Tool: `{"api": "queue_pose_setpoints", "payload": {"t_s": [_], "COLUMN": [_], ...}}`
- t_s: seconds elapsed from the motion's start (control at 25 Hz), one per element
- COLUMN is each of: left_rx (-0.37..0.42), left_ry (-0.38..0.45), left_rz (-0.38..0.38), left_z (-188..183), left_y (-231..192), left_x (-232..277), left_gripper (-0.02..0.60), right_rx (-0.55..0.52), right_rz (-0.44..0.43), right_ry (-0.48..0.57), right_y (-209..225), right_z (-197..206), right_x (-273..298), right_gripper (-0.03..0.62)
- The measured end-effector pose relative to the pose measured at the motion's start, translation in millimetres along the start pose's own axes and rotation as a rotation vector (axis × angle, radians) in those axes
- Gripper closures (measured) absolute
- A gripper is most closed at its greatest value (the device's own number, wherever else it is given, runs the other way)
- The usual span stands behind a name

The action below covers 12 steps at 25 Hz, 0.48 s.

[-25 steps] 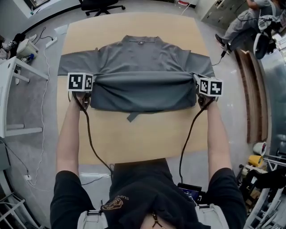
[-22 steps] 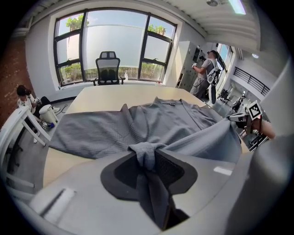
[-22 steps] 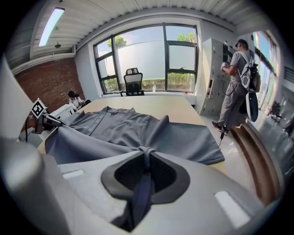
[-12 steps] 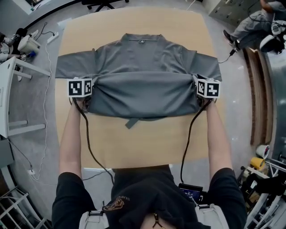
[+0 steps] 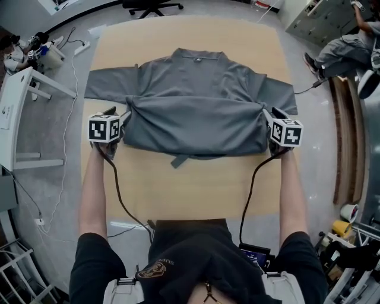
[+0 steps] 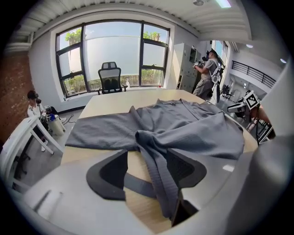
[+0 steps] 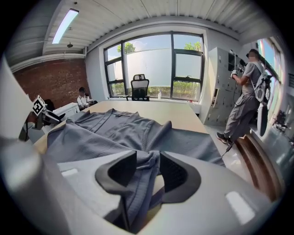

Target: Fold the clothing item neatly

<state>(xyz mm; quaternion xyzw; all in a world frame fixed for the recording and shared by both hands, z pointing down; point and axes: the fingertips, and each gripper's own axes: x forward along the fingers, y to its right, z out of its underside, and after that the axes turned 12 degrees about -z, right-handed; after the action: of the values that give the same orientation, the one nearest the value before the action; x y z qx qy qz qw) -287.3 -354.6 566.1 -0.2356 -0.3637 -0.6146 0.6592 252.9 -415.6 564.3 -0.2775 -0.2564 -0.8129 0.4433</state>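
Observation:
A grey short-sleeved shirt (image 5: 196,113) lies on the wooden table (image 5: 190,178), its lower half folded up over the chest. My left gripper (image 5: 117,117) sits at the fold's left corner. Its jaws have just been opening and stand wide in the left gripper view (image 6: 147,172). A strip of the shirt (image 6: 158,174) lies loose between the pads, with a gap on the left. My right gripper (image 5: 270,117) is at the fold's right corner. Its jaws have also just been opening (image 7: 147,170), and bunched shirt cloth (image 7: 142,179) hangs between the pads without being pinched.
A black office chair (image 5: 151,7) stands beyond the table's far edge. A white side table (image 5: 18,113) with cables is at the left. A person (image 5: 344,41) sits at the upper right, and another person (image 7: 245,92) stands by lockers. The gripper cables (image 5: 119,190) trail over the near table edge.
Both grippers have slid a little back toward me and outward from the fold's corners. The folded edge now rests flat on the shirt instead of being held taut between them.

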Motion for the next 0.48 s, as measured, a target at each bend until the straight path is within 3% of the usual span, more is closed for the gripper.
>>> {"api": "queue_pose_setpoints", "payload": {"t_s": [0.28, 0.48], "left_rx": [0.002, -0.051], "left_ry": [-0.066, -0.114], "left_rz": [0.017, -0.055], "left_z": [42.1, 77.8], "left_y": [36.8, 36.1], "left_x": [-10.3, -20.0], "left_gripper": [0.295, 0.285], "right_rx": [-0.014, 0.076], "right_rz": [-0.061, -0.132], "right_ry": [-0.011, -0.013], "right_y": [-36.3, -43.8], "right_z": [41.0, 85.8], "right_x": [-27.7, -51.1], "right_gripper": [0.444, 0.425]}}
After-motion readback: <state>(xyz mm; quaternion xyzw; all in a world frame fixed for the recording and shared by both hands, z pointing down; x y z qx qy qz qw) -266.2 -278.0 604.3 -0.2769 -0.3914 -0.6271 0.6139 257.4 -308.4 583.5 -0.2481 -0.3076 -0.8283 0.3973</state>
